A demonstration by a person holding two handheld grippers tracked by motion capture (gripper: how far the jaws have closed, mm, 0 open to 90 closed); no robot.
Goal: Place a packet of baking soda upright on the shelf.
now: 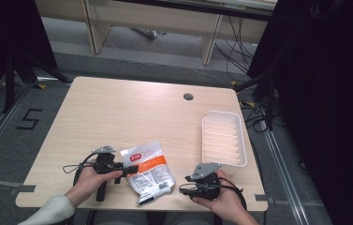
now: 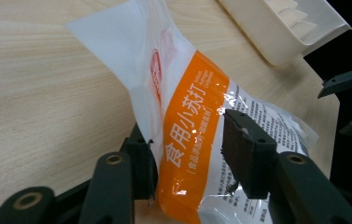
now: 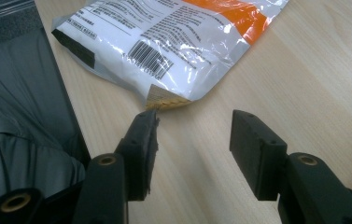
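A white and orange packet (image 1: 148, 171) with printed text lies near the table's front edge. My left gripper (image 1: 129, 168) reaches it from the left. In the left gripper view the packet (image 2: 187, 116) bulges between the two jaws of this gripper (image 2: 187, 144); the left pad (image 2: 144, 161) touches its edge, and I see no firm squeeze. My right gripper (image 1: 182, 185) rests right of the packet, pointing at it. Its jaws (image 3: 192, 135) stand open over bare wood, just short of the packet's barcode corner (image 3: 164, 37). The right gripper's jaw tips (image 2: 334, 107) also appear in the left gripper view.
A white ribbed tray (image 1: 224, 159) sits at the table's right side, seen too in the left gripper view (image 2: 281, 51). The wooden table (image 1: 118, 112) has a round cable hole (image 1: 188, 97) at the back. Dark curtains and cables stand to the right.
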